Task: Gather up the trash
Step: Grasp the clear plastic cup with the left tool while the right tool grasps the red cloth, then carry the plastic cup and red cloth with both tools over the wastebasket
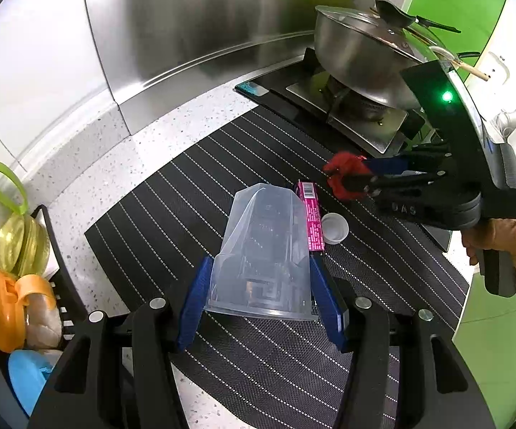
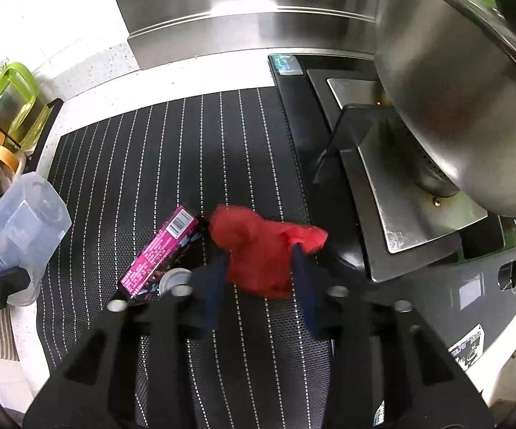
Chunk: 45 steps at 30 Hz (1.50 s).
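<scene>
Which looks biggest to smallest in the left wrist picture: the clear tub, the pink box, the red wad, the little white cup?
1. clear tub, but it is nearest the camera, so it may only look biggest.
2. pink box and red wad: too alike to rank.
3. little white cup, smallest.

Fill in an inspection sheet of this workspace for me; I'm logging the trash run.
Surface: black pinstriped mat on a speckled counter.
Job's things: red crumpled wrapper; pink box; small white cup; clear plastic container.
Clutter: jars and lids in a rack at left.
Grippers: left gripper shut on the container; right gripper shut on the wrapper.
Cables: nothing seen.
Surroundings: steel pot on gas stove; steel backsplash.
</scene>
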Each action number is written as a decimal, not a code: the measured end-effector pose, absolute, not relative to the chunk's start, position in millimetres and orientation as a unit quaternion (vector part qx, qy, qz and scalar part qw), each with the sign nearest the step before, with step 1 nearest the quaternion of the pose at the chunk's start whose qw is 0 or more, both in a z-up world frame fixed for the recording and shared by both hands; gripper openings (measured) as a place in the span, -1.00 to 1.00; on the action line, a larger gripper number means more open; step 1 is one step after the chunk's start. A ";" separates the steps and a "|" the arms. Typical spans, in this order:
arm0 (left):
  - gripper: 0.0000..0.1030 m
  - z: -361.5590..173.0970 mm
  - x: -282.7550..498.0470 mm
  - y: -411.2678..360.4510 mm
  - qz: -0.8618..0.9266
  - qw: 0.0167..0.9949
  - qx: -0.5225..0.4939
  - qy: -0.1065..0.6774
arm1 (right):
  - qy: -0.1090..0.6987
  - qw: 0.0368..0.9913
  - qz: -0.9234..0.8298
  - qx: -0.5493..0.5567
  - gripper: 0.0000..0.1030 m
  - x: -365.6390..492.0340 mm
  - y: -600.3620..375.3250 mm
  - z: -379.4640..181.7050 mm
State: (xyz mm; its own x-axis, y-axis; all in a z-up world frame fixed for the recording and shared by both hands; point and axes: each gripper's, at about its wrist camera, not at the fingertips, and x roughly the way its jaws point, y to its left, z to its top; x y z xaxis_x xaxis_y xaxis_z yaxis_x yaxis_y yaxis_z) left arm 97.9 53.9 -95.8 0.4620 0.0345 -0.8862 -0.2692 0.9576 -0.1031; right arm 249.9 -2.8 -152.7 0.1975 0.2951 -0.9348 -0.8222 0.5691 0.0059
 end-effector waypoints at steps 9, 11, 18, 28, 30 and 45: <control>0.06 -91.2 93.6 48.1 0.086 0.850 -0.110 0.508 | 0.491 0.747 0.381 -0.236 -0.70 243.7 -22.3 -131.5; 0.06 -86.3 91.8 42.9 0.082 0.853 -0.105 0.505 | 0.485 0.753 0.382 -0.226 -0.70 235.8 -32.6 -117.6; 0.06 -59.2 81.8 16.4 0.063 0.867 -0.078 0.488 | 0.464 0.778 0.381 -0.186 -0.70 195.7 -89.0 -67.2; 0.06 -7.1 64.1 -56.5 -0.012 0.895 -0.028 0.445 | 0.433 0.832 0.322 -0.128 -0.70 123.0 -218.8 -2.4; 0.07 0.3 62.9 -79.7 -0.041 0.899 -0.017 0.435 | 0.430 0.843 0.302 -0.119 -0.70 112.2 -243.4 5.0; 0.07 -38.6 81.2 -250.4 -0.236 0.870 0.052 0.430 | 0.474 0.874 0.099 -0.037 -0.70 54.9 -431.7 -40.2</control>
State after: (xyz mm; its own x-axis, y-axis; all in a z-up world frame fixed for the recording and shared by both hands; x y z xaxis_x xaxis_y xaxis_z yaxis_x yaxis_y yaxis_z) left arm 81.2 -250.4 -38.6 0.5184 -0.3650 -0.7733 0.4554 0.8833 -0.1117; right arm 54.9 -431.7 -40.2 0.5302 0.1376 -0.8366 -0.2080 0.9777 0.0290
